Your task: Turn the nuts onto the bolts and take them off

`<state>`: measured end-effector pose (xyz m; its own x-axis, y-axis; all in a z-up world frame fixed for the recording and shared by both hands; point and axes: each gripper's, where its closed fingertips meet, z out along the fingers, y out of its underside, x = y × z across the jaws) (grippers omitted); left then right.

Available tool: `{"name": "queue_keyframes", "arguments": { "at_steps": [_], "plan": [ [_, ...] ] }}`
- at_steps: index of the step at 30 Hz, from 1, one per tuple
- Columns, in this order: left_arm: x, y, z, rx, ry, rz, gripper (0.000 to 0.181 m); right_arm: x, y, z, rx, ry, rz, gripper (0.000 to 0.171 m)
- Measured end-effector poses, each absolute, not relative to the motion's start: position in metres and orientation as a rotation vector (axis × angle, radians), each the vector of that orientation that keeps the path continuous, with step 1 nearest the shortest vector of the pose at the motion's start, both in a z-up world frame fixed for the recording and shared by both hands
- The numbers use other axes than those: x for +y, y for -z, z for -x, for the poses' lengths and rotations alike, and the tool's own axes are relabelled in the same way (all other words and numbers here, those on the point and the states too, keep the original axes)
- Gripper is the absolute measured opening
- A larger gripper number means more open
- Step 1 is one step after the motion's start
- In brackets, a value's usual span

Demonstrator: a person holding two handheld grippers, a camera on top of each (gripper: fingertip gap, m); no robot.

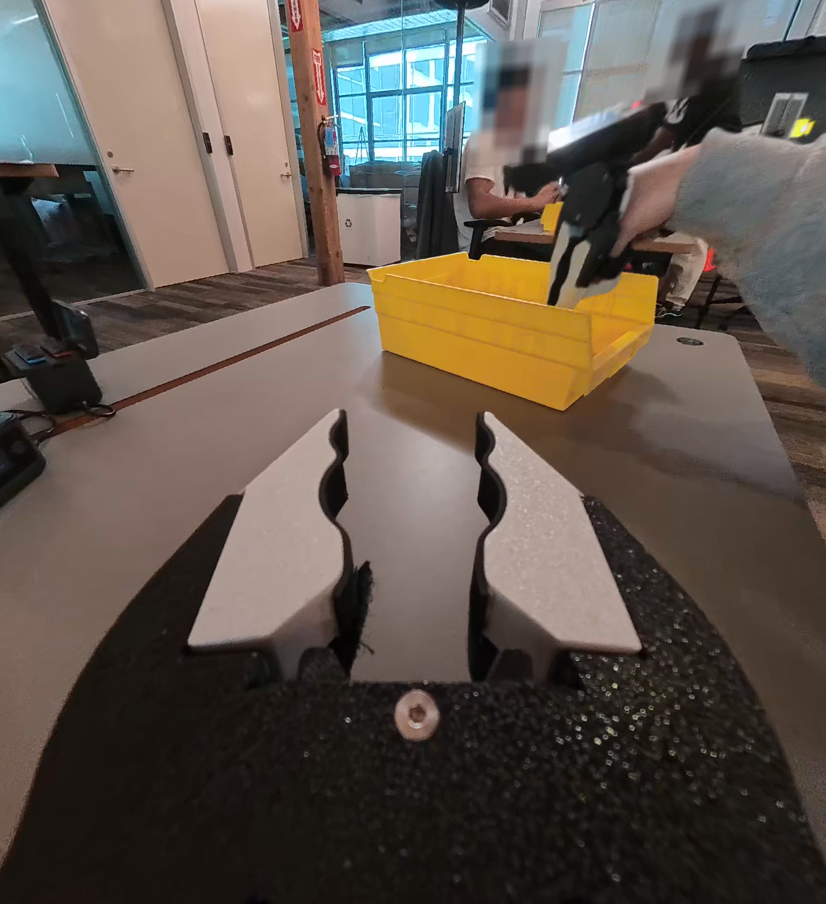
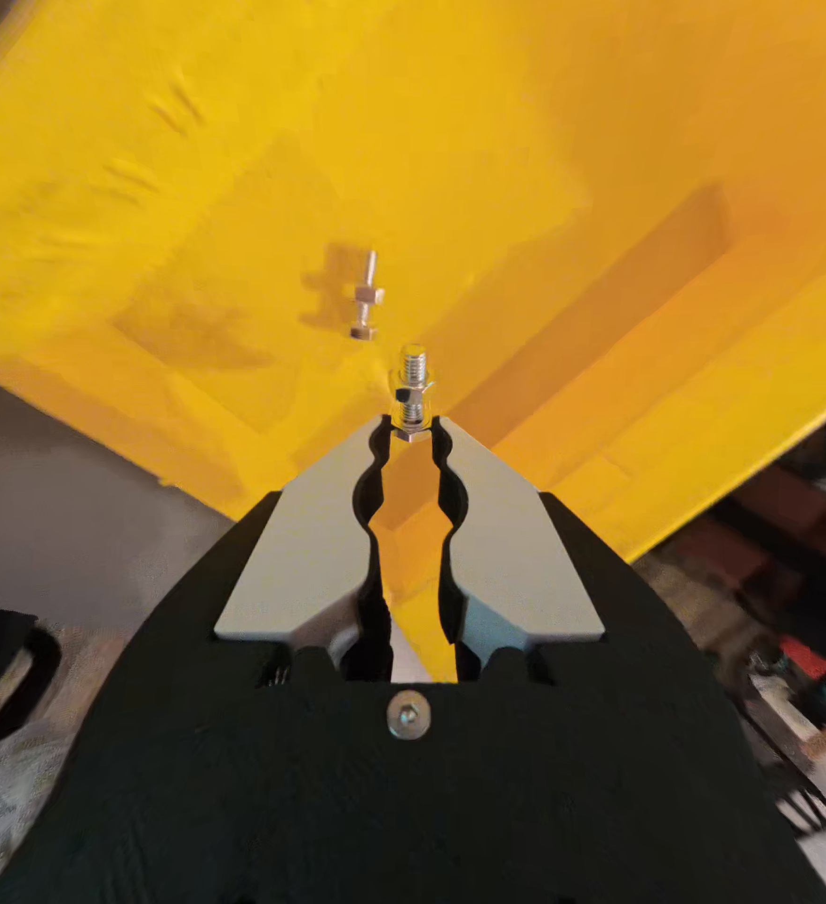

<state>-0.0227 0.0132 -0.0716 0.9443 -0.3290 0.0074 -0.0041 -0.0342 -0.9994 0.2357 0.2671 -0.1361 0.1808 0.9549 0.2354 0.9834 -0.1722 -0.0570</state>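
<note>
Gripped bolt (image 2: 411, 391) over yellow bin (image 2: 499, 171)

White doors (image 1: 166, 161) line the left wall, a wooden post (image 1: 315, 146) stands mid-room, daylit windows (image 1: 401, 98) far behind.

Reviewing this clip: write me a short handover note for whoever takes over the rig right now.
Right gripper: shut on the head end of a bolt with a nut on its thread, tips down inside the yellow bin.
Left gripper: open and empty, over the grey table short of the bin.
Second bolt, nut also on, lies on the bin floor.
Done: both visible nuts are on their bolts.
Left: probably lift the held bolt out, grip its nut with the left gripper and unscrew; then the second one.
</note>
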Motion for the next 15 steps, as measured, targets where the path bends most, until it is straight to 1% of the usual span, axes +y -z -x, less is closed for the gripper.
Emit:
{"name": "queue_keyframes", "arguments": {
  "at_steps": [1, 5, 8, 9, 10, 11, 13, 15],
  "plan": [
    [0.013, 0.072, 0.022, 0.265, 0.265, 1.591, 0.050, 0.270, 0.146, -0.239, -1.914, 0.247, 2.287, 0.015],
    [0.014, 0.075, 0.021, 0.282, 0.244, 1.608, 0.050, 0.278, 0.174, -0.242, -1.957, 0.284, 2.390, 0.015],
    [0.014, 0.077, 0.019, 0.293, 0.234, 1.618, 0.051, 0.282, 0.182, -0.238, -1.916, 0.257, 2.416, 0.016],
    [0.014, 0.077, 0.019, 0.293, 0.232, 1.618, 0.052, 0.285, 0.181, -0.235, -1.879, 0.248, 2.403, 0.028],
    [0.014, 0.076, 0.019, 0.292, 0.230, 1.618, 0.052, 0.291, 0.176, -0.233, -1.837, 0.265, 2.375, 0.040],
    [0.014, 0.076, 0.020, 0.289, 0.229, 1.617, 0.052, 0.294, 0.168, -0.231, -1.791, 0.268, 2.344, 0.044],
    [0.014, 0.074, 0.022, 0.274, 0.225, 1.609, 0.052, 0.298, 0.142, -0.224, -1.666, 0.233, 2.265, 0.048],
    [0.014, 0.072, 0.025, 0.254, 0.218, 1.598, 0.051, 0.299, 0.099, -0.204, -1.469, 0.132, 2.109, 0.046]
  ]
}}
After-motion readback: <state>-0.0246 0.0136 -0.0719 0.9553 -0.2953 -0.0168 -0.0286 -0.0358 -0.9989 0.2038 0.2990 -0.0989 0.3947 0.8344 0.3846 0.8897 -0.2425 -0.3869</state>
